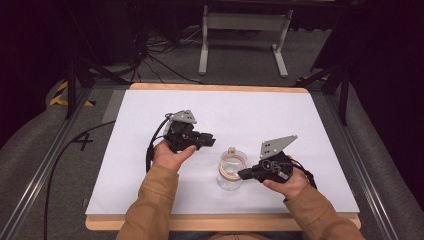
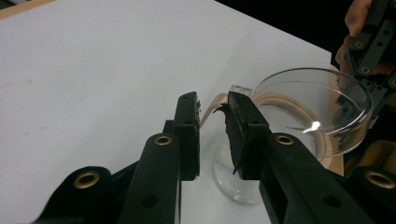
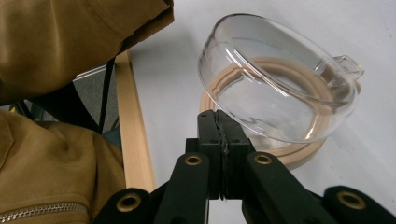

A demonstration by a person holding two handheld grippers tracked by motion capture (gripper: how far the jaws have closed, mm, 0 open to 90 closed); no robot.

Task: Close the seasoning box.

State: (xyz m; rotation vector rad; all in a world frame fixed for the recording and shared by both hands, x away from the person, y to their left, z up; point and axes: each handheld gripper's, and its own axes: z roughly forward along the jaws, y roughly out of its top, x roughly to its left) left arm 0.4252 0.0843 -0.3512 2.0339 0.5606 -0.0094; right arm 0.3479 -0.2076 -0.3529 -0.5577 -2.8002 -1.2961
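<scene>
Tongs: L tongs part-open, empty, beside glass jar; R tongs closed at jar's rim.

Both forearms wear mustard-brown sleeves; a zip shows at seven o'clock in the right gripper view. The left gripper and right gripper are black, with brass-ringed screw holes, grey three-cornered plates and trailing black cables.
</scene>
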